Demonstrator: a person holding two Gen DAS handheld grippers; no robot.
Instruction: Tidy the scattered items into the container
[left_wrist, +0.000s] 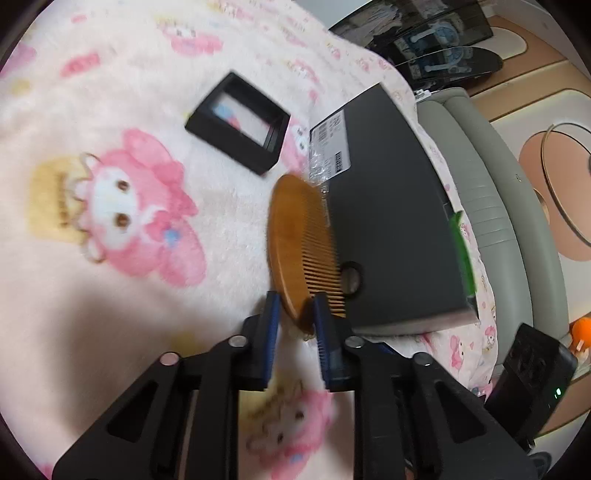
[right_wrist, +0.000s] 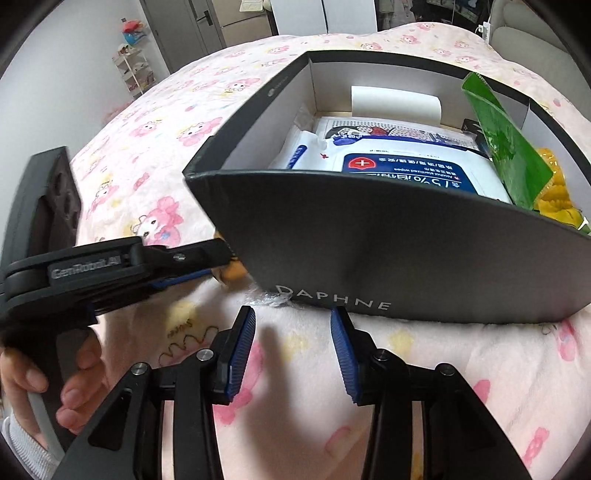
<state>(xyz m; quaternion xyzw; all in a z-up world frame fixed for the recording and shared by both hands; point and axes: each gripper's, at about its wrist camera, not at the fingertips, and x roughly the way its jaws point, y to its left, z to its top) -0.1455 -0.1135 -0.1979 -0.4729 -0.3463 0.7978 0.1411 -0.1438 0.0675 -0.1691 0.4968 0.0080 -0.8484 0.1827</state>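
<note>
Between the blue pads of the left gripper (left_wrist: 297, 317) a wooden comb (left_wrist: 295, 243) is clamped by its near end. Its long axis runs straight away from the fingers, the curved back toward the blanket side and the teeth toward the dark box (left_wrist: 391, 221), whose side wall is touched or nearly touched by the teeth; motion blur leaves that contact unsettled. Held this way, the comb lies beside the box and outside it, so the move to come would seem to turn on carrying it up and over that wall, the box lying to the right of the left fingers.

Lower on the pink printed bed cover (right_wrist: 303, 387), the right gripper (right_wrist: 293, 350) is seen with its fingers spread wide and nothing between them, pointed at the front wall of the box (right_wrist: 406, 254). A hand (right_wrist: 48, 384) is visible on the grip of the left gripper (right_wrist: 221, 258) at the left of that view, its tips at the box's front corner. The left hand is judged the nearer to the job, since it alone carries an item.

Inside the open box, a pack of wipes (right_wrist: 413, 166), a green sheet (right_wrist: 506, 155) and something yellow (right_wrist: 557, 203) already lie.

Farther off on the bed cover, well apart from the fingers, a small black frame case (left_wrist: 240, 122) rests outside the box.
</note>
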